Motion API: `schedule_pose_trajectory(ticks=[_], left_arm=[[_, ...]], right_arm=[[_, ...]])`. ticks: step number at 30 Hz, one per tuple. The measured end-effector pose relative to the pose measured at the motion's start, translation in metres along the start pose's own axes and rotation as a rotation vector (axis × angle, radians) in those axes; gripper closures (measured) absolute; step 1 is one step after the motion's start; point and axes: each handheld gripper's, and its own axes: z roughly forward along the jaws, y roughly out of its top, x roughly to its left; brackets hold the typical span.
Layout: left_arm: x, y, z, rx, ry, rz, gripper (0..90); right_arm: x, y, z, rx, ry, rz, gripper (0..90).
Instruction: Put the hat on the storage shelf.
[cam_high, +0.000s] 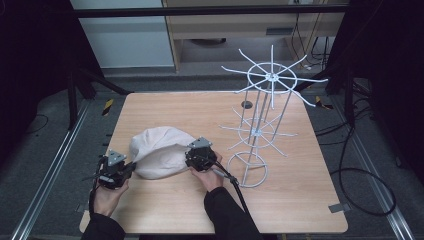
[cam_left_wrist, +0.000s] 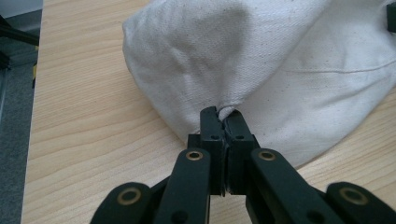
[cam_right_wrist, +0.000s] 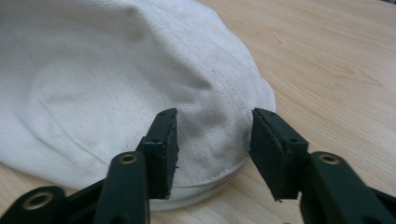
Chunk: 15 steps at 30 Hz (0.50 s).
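Left gripper (cam_left_wrist: 223, 122): jaws clenched on a small fold of the white cloth cap, right at its near edge; the pinched fabric puckers up just past the jaw tips.
Left hand (cam_high: 107, 196): wrapped round the gripper from below, near the bench's front left corner.
Right gripper (cam_right_wrist: 212, 140): jaws released and standing wide apart, one on each side of the cap's stiff brim edge; I cannot tell whether either jaw touches the cloth.
Right hand (cam_high: 208, 176): behind its gripper, sleeve coming up from the front edge of the bench.
White cloth cap (cam_high: 157, 150): lies flat on the bench between the two grippers, crown domed and creased; beyond the left jaws it rises as a rounded mound, ahead of the right jaws it swells away to the left.
Brim: a layered, stitched rim low between the right jaws, resting on the wood.
Bench (cam_high: 300, 200): pale wood grain, bare to the right of the right jaws.
White wire rack (cam_high: 260, 120): stands upright well beyond the right gripper, ring base on the bench, two tiers of spokes fanning out from a centre pole.
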Motion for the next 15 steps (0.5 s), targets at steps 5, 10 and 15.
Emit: schedule_pose_trajectory(ticks=[5,10,15], left_arm=[[0.0,0.0,0.0009,0.003,-0.002,0.004,88.7],[-0.0014,-0.0002,0.0019,0.006,0.0,0.011,88.8],[-0.0013,-0.0006,0.002,0.001,0.0,0.011,88.7]], right_arm=[[-0.0011,0.0005,0.0019,0.025,-0.008,0.023,73.4],[-0.0005,0.0005,0.002,0.035,0.013,0.016,88.7],[-0.0028,0.0007,-0.0013,0.031,0.031,0.01,90.0]])
